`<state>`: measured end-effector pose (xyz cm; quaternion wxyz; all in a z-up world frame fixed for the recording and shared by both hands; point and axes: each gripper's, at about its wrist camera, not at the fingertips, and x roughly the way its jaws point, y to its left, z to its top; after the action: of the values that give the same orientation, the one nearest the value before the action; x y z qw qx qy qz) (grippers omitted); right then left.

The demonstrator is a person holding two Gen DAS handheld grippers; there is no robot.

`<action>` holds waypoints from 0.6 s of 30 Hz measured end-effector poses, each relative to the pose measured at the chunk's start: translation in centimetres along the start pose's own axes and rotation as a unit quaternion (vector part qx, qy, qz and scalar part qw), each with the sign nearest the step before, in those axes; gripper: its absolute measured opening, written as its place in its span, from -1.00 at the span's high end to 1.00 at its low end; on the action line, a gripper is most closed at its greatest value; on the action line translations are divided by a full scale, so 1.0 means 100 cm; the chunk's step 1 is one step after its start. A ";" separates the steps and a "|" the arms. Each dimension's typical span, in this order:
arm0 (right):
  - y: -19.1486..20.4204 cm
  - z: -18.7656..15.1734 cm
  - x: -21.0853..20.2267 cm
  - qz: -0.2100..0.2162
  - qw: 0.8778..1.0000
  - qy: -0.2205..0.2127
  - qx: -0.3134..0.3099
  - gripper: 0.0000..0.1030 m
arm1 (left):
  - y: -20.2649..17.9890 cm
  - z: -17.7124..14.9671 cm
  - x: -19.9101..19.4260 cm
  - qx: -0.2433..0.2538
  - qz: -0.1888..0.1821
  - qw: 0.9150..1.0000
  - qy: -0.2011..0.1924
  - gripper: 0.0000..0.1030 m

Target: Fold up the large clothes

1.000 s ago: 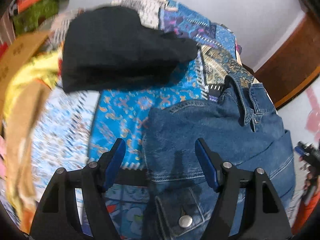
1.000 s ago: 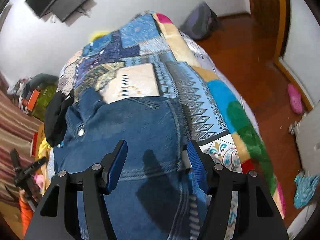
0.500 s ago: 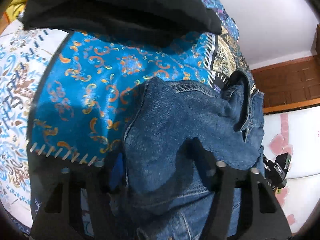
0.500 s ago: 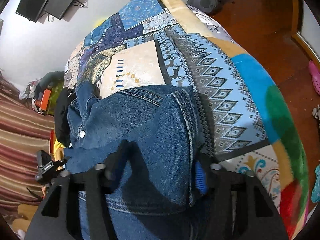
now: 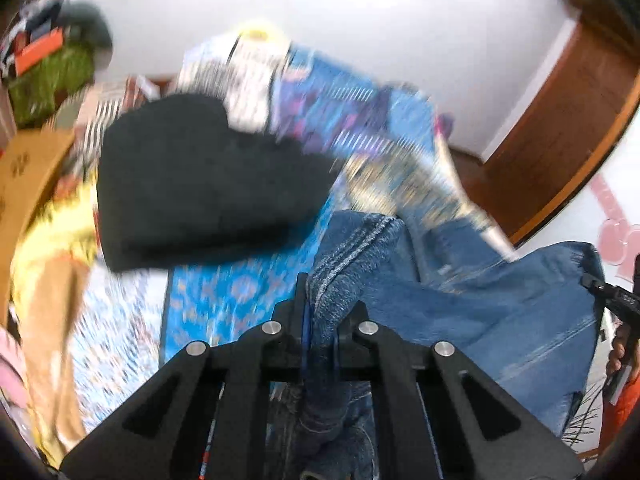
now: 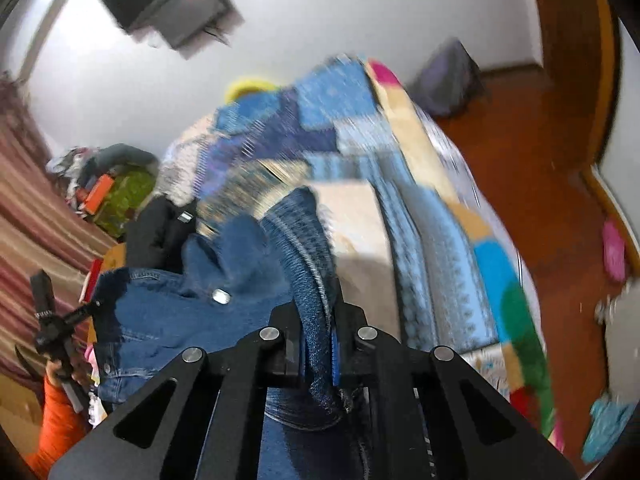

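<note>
A blue denim jacket (image 5: 472,304) lies on a patchwork bedspread (image 5: 240,292). My left gripper (image 5: 320,320) is shut on a bunched fold of its denim and holds it raised above the bed. In the right wrist view my right gripper (image 6: 316,328) is shut on another fold of the same denim jacket (image 6: 192,308), also lifted. A metal snap button (image 6: 221,296) shows on the jacket's front. Both views are blurred by motion.
A folded black garment (image 5: 208,184) lies on the bed beyond the jacket, also seen in the right wrist view (image 6: 160,236). Yellow cloth (image 5: 52,248) lies at the bed's left side. A wooden floor (image 6: 540,184) and a wall screen (image 6: 176,4) lie right and behind.
Both grippers dropped onto the jacket, closed on folds of denim and lifted them off the bed. The views have swung upward toward the wall.
</note>
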<state>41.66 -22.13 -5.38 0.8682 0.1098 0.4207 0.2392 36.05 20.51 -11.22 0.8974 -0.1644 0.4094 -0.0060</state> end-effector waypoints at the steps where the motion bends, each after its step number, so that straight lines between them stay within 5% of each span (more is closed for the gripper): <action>1: 0.007 0.006 -0.005 0.007 1.000 -0.007 -0.007 0.86 | -0.006 0.007 -0.010 0.009 -0.002 1.000 -0.014 0.87; 5: 0.042 0.035 -0.024 0.014 0.997 -0.047 -0.055 0.86 | -0.028 0.039 -0.057 0.046 0.000 0.996 -0.078 0.87; 10: 0.058 0.066 -0.014 0.005 0.994 -0.071 -0.081 0.86 | -0.033 0.069 -0.065 0.078 0.032 0.989 -0.118 0.86; 18: 0.010 0.058 0.095 -0.070 0.996 0.003 -0.047 0.86 | 0.029 0.071 0.056 0.020 0.085 0.996 0.003 0.86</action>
<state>50.91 -16.43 -7.79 0.8855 0.0381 0.4184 0.1982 44.65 24.47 -11.86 0.8964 -0.1114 0.4245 0.0617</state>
